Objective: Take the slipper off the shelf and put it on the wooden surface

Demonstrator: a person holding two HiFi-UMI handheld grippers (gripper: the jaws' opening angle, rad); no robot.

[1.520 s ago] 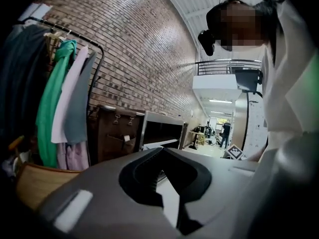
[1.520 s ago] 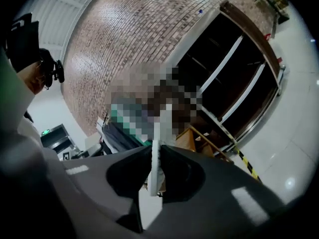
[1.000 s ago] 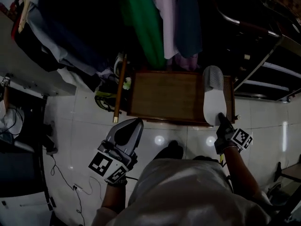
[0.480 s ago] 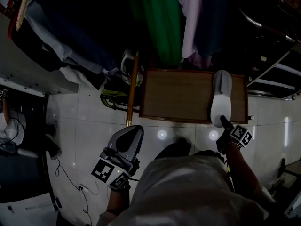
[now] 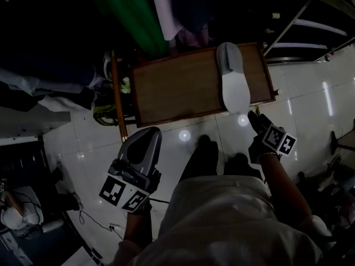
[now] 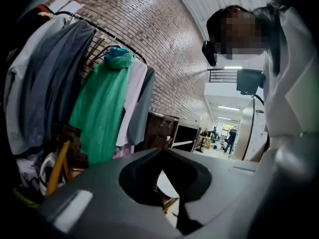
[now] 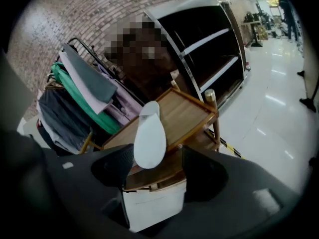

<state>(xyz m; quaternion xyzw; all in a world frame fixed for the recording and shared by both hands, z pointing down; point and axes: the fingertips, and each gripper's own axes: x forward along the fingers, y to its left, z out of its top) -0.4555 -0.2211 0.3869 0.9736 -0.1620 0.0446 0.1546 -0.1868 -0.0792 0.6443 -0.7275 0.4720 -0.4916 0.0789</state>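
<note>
The white slipper with a grey toe (image 5: 233, 77) lies flat on the wooden surface (image 5: 177, 87), toe away from me and heel at the near edge. In the right gripper view the slipper (image 7: 149, 136) rests on the wood (image 7: 187, 111), its heel between the jaws but untouched. My right gripper (image 5: 254, 118) (image 7: 149, 164) hovers just short of the heel, its jaws opening wide. My left gripper (image 5: 147, 143) (image 6: 167, 180) hangs over the floor tiles to the left, a narrow gap between its jaws and nothing in it.
Hanging clothes, one bright green (image 5: 127, 15) (image 6: 99, 113), crowd the rack behind the wood. A dark shelf unit (image 7: 209, 49) (image 5: 310, 15) stands to the right. A yellow-handled stick (image 5: 117, 93) leans at the wood's left side. A white box (image 7: 154, 203) sits beneath it.
The right gripper has let go of the slipper's heel and drawn back a little, leaving it lying on the wood. The head view has swung; the left gripper stays low at the left.
</note>
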